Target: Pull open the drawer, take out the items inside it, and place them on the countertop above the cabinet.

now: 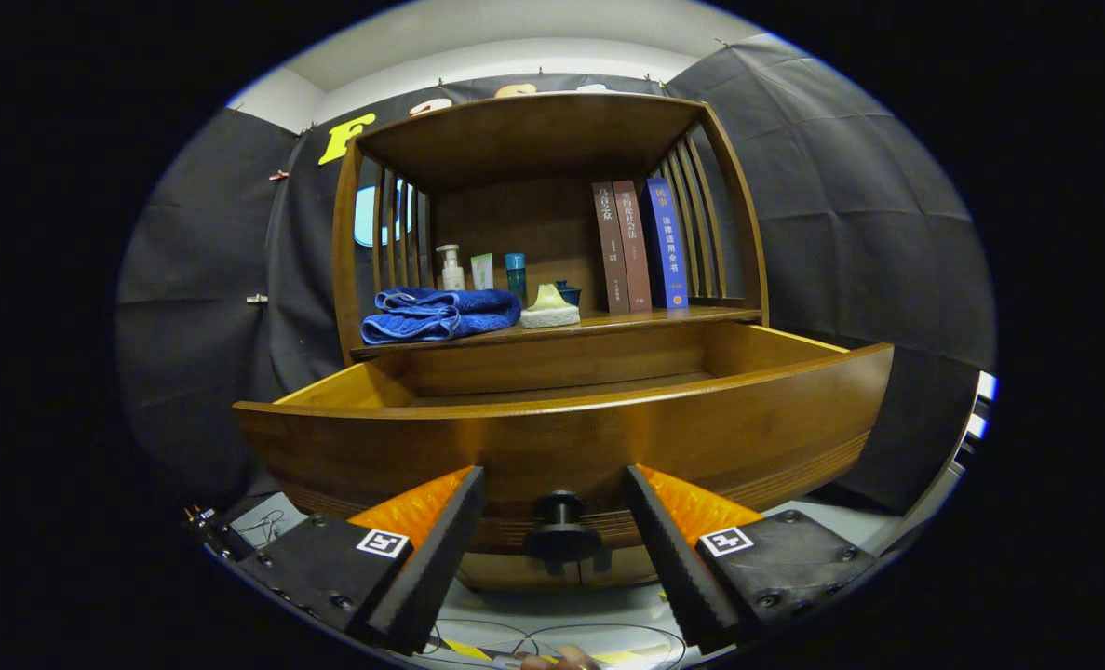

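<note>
The gripper [557,521] stands wide open, holding nothing, either side of the knob [561,532]; the drawer [561,437] is already out, so reach inside next.

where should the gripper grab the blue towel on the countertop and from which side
Take the folded blue towel across its rounded front fold, coming straight in from the front over the open drawer. That edge faces outward and is thick and bunched. The bottles behind block a rear approach. The gripper is open now, its fingers either side of the drawer knob.

Brown drawer [561,437], blue towel [440,314], seemingly black knob [561,530]
</note>
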Tool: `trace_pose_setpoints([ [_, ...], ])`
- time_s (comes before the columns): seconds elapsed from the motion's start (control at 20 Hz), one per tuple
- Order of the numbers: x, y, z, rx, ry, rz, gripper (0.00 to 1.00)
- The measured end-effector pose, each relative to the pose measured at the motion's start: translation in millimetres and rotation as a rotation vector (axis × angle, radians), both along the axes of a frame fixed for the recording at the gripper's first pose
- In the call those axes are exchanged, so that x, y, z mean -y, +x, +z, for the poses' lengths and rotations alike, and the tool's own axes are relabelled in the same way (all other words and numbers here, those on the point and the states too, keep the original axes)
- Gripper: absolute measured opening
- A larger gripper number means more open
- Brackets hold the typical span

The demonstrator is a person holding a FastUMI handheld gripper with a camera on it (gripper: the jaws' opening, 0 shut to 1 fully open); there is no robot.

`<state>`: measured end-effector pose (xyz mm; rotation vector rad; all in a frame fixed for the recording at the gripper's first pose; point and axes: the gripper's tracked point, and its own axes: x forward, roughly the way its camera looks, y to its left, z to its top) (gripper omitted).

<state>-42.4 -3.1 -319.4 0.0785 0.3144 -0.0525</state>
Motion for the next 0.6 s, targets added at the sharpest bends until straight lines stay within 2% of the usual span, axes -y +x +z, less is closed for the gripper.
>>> trace_pose_setpoints([
  [0.6, 3.9, 95.6, -11.4, -0.018, -0.001, 0.004, 0.99],
])
